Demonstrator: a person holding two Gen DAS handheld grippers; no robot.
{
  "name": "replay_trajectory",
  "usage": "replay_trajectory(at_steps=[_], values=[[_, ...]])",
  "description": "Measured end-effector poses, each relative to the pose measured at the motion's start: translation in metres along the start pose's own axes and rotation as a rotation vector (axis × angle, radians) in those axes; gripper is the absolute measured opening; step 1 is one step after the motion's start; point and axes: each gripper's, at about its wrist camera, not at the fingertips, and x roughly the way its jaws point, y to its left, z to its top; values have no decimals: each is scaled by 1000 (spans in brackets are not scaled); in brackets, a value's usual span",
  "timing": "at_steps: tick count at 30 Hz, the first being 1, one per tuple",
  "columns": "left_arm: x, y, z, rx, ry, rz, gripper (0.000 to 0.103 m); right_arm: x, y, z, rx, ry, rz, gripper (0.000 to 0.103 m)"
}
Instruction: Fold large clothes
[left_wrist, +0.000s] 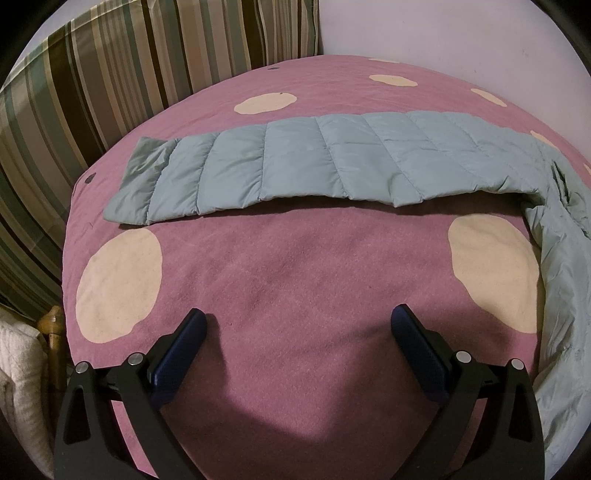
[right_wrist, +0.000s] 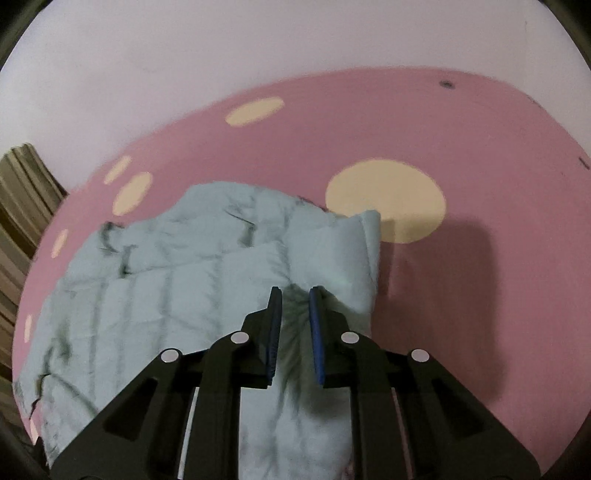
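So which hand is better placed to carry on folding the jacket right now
The right gripper. Its jaws are nearly closed on a bunched fold of the jacket, so it can lift it over. The left gripper is wide open above bare blanket, apart from the sleeve.

Pink bed cover (left_wrist: 295, 280) with cream dots, pale blue quilted jacket (left_wrist: 325, 162) spread across.

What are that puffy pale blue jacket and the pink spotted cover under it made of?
The pale blue quilted jacket looks like thin, smooth synthetic shell, perhaps nylon, with soft filling: stitched channels puff up and the surface has a faint sheen. The pink cover with cream dots looks like matte, slightly fuzzy woven or brushed cloth, possibly cotton; no shine shows. The right gripper pinches the jacket, which bunches easily.
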Motion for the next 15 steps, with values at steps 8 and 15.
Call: replay_trajectory(at_steps=[8, 15], values=[[1, 1, 0, -1, 0, -1, 99, 21, -5, -2, 32, 33, 23, 15], [0, 0, 0, -1, 0, -1, 99, -40, -5, -38, 15, -50, 61, 25]])
